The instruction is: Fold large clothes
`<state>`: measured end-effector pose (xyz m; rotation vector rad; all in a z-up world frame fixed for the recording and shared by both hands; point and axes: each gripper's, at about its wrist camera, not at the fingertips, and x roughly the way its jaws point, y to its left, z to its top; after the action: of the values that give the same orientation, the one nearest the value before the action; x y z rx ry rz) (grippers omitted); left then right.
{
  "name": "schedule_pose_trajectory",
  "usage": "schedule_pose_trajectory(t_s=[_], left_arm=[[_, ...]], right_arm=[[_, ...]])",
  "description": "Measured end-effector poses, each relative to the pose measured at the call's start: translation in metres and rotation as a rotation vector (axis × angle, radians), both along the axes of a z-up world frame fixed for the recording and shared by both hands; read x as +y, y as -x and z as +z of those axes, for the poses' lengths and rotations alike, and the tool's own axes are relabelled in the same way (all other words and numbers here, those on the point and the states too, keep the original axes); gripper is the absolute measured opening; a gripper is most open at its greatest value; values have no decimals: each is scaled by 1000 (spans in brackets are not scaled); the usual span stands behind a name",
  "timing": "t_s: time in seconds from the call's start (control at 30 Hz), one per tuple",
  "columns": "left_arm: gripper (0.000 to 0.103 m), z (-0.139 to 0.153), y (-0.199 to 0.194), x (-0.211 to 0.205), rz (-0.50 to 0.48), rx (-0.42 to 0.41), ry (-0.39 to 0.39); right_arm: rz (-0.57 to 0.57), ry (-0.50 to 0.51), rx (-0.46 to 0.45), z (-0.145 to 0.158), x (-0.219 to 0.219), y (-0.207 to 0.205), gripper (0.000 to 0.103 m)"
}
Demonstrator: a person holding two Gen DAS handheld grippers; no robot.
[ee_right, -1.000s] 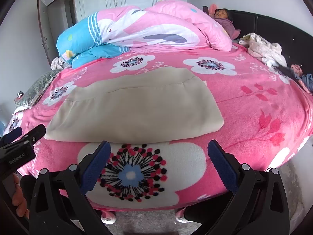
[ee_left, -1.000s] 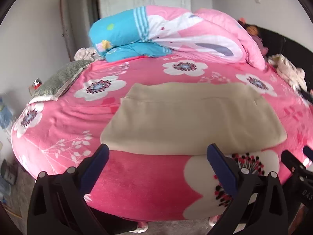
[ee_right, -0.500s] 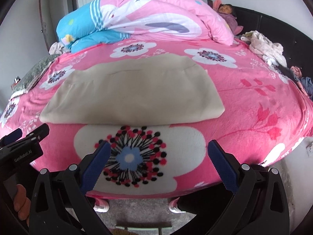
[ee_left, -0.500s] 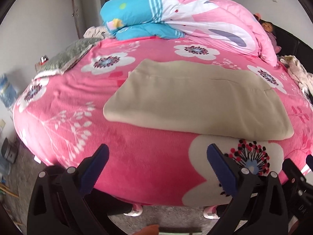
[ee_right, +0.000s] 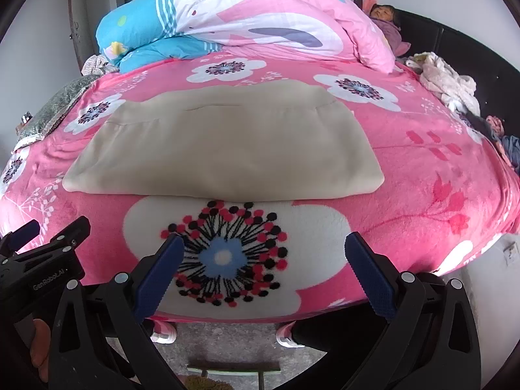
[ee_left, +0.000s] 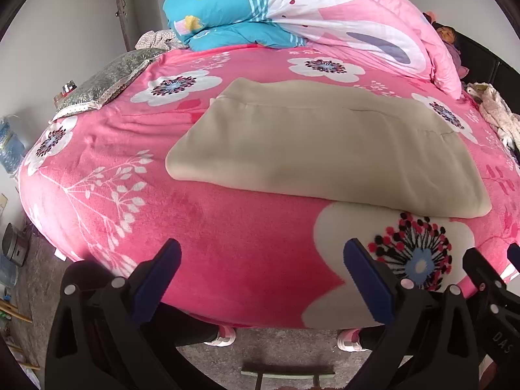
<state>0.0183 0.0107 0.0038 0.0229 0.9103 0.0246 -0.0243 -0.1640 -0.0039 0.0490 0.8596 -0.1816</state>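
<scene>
Left wrist view: left tongs and right tongs wide, empty, short of beige garment.

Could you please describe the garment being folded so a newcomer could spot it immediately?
Start from the bed's pink flowered blanket. The beige garment lies flat on it, near the front edge, ahead of the rolled pink-and-blue duvet. It is the only plain, unpatterned cloth there.

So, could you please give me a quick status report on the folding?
Left gripper open, empty. Right gripper open, empty. Beige garment folded flat on pink bedspread, untouched. Nothing in the way.
</scene>
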Motion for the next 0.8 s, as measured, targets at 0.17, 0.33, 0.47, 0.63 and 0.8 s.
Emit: schedule_pose_trajectory(t_s=[0.17, 0.33, 0.47, 0.63, 0.8], left_arm=[[98, 2, 0, -3, -14, -11, -5], [98, 3, 0, -5, -33, -13, -7], [98, 2, 0, -8, -44, -10, -10], [98, 1, 0, -11, -54, -4, -10], [98, -4, -1, -14, -66, 13, -12]], right_arm=[[-9, 8, 0, 0, -2, 2, 96], [-16, 5, 3, 0, -5, 2, 96], [-17, 3, 7, -1, -5, 1, 96], [-20, 1, 8, -2, -6, 2, 96], [-34, -4, 9, -3, -11, 3, 96]])
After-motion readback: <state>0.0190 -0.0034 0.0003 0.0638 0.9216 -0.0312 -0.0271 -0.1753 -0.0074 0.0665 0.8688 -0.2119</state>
